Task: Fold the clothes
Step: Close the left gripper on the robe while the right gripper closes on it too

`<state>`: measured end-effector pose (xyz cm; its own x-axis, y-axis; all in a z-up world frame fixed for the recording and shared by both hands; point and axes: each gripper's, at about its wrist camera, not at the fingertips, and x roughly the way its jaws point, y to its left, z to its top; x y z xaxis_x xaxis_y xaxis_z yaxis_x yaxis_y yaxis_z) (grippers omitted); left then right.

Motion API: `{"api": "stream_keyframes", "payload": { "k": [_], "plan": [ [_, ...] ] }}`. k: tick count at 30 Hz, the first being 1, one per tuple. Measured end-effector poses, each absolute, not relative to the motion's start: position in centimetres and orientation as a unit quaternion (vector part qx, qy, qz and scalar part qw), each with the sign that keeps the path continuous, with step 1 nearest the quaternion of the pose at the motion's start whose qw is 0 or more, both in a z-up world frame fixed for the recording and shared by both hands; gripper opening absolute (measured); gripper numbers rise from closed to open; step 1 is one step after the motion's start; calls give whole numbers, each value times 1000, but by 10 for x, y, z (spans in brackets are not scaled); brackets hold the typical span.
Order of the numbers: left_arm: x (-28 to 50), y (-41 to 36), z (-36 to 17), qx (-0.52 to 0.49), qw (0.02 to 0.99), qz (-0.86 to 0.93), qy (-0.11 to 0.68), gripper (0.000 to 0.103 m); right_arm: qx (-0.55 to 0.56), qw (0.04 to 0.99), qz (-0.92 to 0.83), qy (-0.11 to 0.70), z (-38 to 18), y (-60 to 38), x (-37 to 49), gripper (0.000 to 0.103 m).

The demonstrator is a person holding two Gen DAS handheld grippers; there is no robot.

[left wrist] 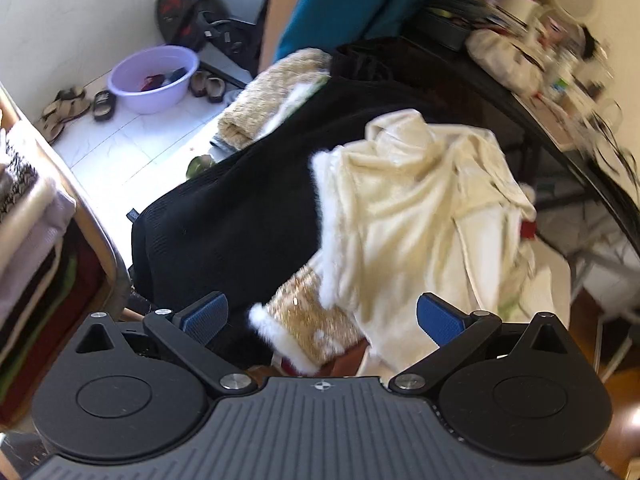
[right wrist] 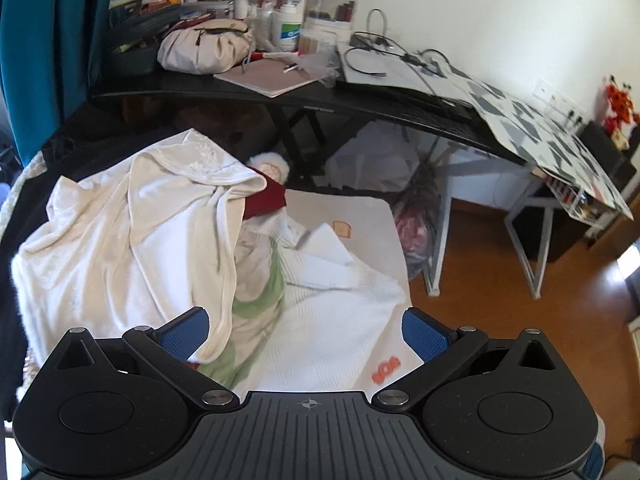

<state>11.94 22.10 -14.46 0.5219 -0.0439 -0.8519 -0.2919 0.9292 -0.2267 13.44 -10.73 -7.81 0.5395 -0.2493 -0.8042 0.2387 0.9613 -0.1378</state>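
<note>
Left gripper [left wrist: 320,318] jaws spread, cream garment [left wrist: 420,216] just ahead, untouched

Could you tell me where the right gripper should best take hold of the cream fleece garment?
Probably its long hemmed edge, which hangs free over the green cloth. The open right gripper could come from the right, one finger sliding under that edge.

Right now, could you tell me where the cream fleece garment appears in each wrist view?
Left wrist: the cream fleece garment fills centre-right, beyond the open left gripper.
Right wrist: it lies left of centre, draped toward the open right gripper.
Shared landmark: the black desk behind it.
</note>
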Motion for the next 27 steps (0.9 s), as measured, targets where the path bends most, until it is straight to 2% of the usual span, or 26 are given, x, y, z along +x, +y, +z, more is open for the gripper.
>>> {"api": "stream_keyframes", "payload": {
  "k": [4, 11, 17, 18, 22, 24, 27],
  "plan": [
    [169, 211, -151, -134, 858, 74, 490, 103, -4, 873, -117, 474, -107, -115, 173, 102],
    [275, 177, -160, -45, 854, 49, 516, 103, 8, 904, -70, 422, -157, -133, 235, 102],
    [336, 169, -192, -46, 838, 26, 543, 103, 53, 894, 11, 445, -214, -118, 269, 102],
    [344, 168, -197, -41, 835, 10, 548, 103, 50, 888, 12, 458, -224, -112, 271, 100],
    [372, 157, -217, 28, 827, -64, 558, 103, 23, 857, -4, 515, -255, -83, 278, 82],
    [384, 151, -227, 79, 822, -100, 555, 103, 29, 842, -23, 538, -266, -72, 277, 83],
    [394, 151, -240, 132, 811, -171, 544, 103, 57, 835, -76, 542, -275, -63, 270, 92]
  ]
}}
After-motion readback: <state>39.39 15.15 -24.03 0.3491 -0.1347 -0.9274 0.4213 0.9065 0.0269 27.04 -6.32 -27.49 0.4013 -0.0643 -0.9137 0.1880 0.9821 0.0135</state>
